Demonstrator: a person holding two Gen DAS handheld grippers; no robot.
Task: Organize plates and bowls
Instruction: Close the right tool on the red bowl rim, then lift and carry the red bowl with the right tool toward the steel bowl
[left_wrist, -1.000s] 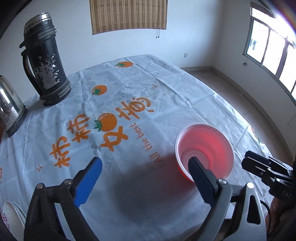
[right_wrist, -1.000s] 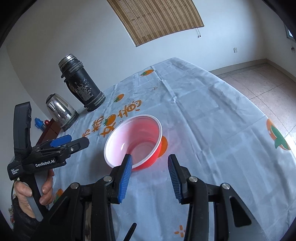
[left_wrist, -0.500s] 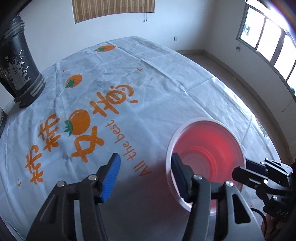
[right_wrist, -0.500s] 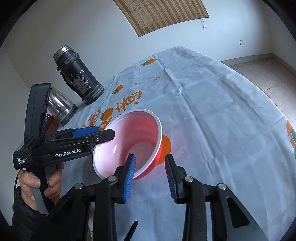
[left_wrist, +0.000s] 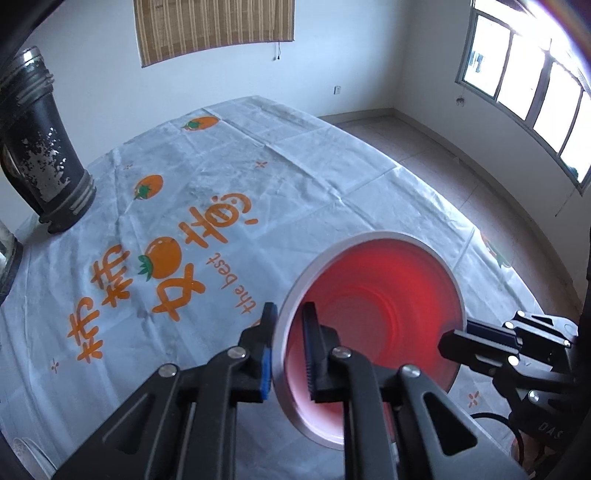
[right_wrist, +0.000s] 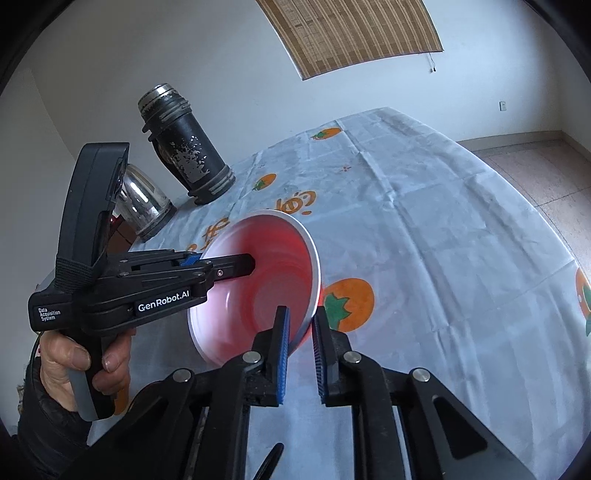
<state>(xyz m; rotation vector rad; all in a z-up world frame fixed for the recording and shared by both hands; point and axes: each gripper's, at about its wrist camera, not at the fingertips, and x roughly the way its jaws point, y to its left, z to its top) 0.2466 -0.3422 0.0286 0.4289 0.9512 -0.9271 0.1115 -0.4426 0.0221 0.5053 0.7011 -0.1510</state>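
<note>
Left wrist: left tool (left_wrist: 287, 345) has just closed on the near rim of the one bowl (left_wrist: 373, 317); earlier the bowl sat ahead, ungripped. Right wrist: right tool (right_wrist: 300, 345) has just closed on the opposite rim; bowl tilted, likely lifting off the tabletop (right_wrist: 424, 229). One flask (right_wrist: 184, 155), one kettle (right_wrist: 142, 201).

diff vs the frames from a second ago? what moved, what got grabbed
Both grippers closed in on the red plastic bowl and their jaws have just been closing on its rim: the left gripper on one side, the right gripper on the opposite side. The bowl now looks tipped rather than flat. The black thermos, steel kettle and orange-print tablecloth stayed put.
</note>
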